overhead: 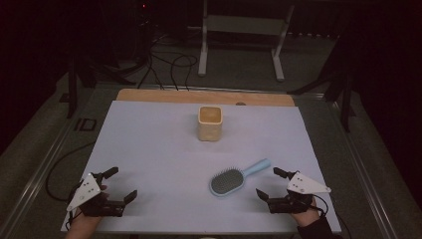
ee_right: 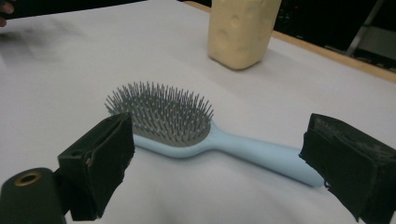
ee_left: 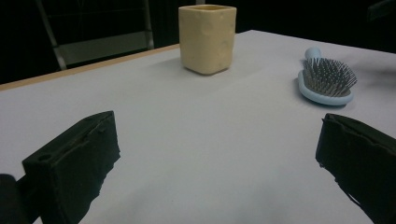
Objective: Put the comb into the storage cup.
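both grippers, left gripper [overhead: 118, 184] and right gripper [overhead: 270, 182], rest spread wide; the blue hairbrush [overhead: 234, 178] lies just beside the right one, its handle end hidden behind a jaw in the right gripper view

On the bench [overhead: 149, 149] the cup [overhead: 210, 123] stands upright toward the far edge, near the middle. The brush [overhead: 234, 178] lies nearer the person and right of centre, bristles up, its handle pointing to the far right. The left tongs [overhead: 118, 184] sit at the near left corner, well apart from the brush; the right tongs [overhead: 268, 183] sit just right of it.
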`<state>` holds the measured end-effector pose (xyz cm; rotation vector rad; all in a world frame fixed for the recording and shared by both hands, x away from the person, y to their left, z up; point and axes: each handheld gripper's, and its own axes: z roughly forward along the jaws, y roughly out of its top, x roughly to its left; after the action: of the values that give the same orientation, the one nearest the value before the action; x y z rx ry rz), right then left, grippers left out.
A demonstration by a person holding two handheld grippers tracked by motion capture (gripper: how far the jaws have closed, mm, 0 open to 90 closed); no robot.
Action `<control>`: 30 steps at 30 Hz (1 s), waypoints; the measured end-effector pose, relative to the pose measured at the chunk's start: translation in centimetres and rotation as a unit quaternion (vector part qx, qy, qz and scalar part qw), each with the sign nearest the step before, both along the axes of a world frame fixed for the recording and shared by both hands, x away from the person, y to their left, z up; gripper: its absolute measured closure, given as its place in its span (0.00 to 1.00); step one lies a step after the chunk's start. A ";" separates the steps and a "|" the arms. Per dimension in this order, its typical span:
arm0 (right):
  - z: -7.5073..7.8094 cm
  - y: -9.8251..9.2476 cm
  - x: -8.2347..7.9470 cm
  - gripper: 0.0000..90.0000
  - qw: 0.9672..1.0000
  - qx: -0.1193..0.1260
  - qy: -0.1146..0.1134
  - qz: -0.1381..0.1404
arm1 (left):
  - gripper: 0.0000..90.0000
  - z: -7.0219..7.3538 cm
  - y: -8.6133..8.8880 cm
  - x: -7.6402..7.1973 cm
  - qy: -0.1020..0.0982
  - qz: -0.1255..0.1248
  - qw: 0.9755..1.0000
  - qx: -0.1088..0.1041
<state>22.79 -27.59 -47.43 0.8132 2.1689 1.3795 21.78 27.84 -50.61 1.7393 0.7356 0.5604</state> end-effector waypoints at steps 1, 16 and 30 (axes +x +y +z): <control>0.0 0.0 0.0 0.10 1.000 0.000 0.000 0.000 | 0.00 0.0 0.0 0.0 0.000 -0.001 1.000 0.001; 4.0 -0.3 1.1 0.10 1.000 -0.013 -0.025 0.007 | 0.00 0.0 0.0 0.0 0.002 0.000 1.000 0.001; 5.8 -0.3 4.0 0.10 0.999 -0.027 -0.042 0.011 | 0.00 -0.1 -0.1 0.1 0.004 -0.004 1.000 0.004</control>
<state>26.79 -27.94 -41.64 0.7016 2.1460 1.3362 21.85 27.71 -50.67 1.7517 0.7319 0.5523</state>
